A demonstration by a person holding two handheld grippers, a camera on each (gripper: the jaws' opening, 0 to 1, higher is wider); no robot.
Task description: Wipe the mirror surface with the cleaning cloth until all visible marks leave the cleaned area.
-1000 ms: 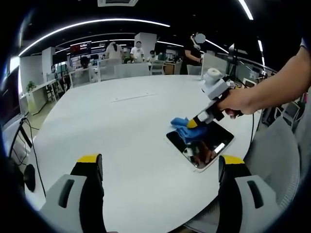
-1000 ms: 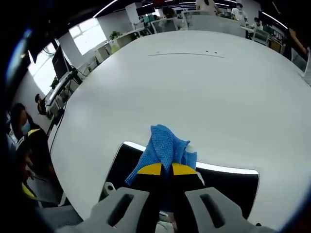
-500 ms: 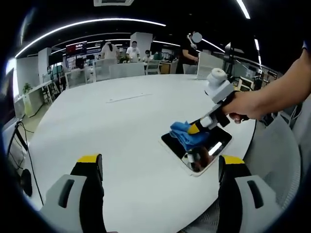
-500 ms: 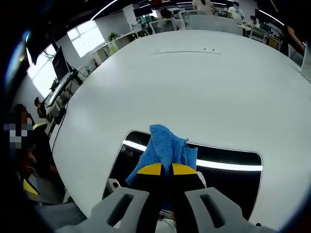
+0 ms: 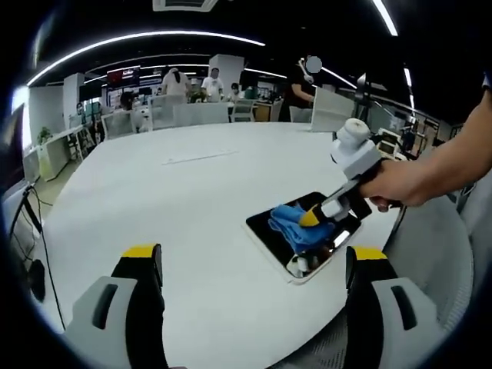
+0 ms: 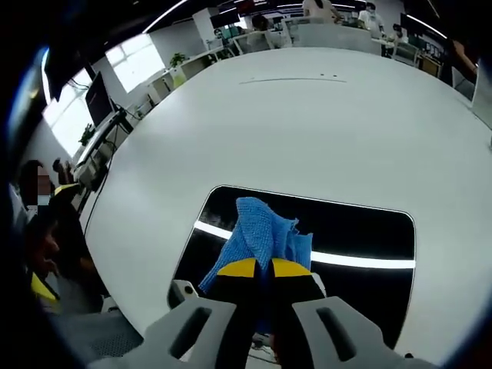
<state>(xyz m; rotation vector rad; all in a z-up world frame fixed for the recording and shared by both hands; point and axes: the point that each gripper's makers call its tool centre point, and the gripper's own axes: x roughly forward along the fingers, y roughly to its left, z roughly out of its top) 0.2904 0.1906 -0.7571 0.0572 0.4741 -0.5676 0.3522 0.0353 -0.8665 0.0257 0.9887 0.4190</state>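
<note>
Left gripper view: the left gripper point(image 5: 254, 269) hangs over the near table edge with jaws spread wide and nothing between them. Farther along the round white table point(image 5: 192, 200) the mirror point(image 5: 270, 238) lies flat near the table's edge, a dark rounded rectangle with a pale rim. The right gripper point(image 5: 311, 218), held in a hand point(image 5: 392, 183), presses the blue cleaning cloth point(image 5: 296, 224) onto the glass, about mid-panel. Right gripper view: the right gripper point(image 6: 257, 268) has its yellow-tipped jaws closed together on the bunched cleaning cloth point(image 6: 257, 231), which fans out forward over the mirror point(image 6: 361, 231). The glass reflects a bright ceiling strip; no marks can be made out at this resolution. Judgement: the cloth is soft, light and limp, so a pinch at the gathered end suits it, letting the loose folds drag flat. The mirror is stiff, smooth, probably fragile and likely to slide on the slick tabletop under sideways strokes, so moderate downward pressure seems wise; steadying it at its rim with the free gripper is an option. Surface and room: matte white table, a thin seam line point(image 6: 296, 78) across its far part; open office with desks, chairs, ceiling light strips, and people standing at the back.
</note>
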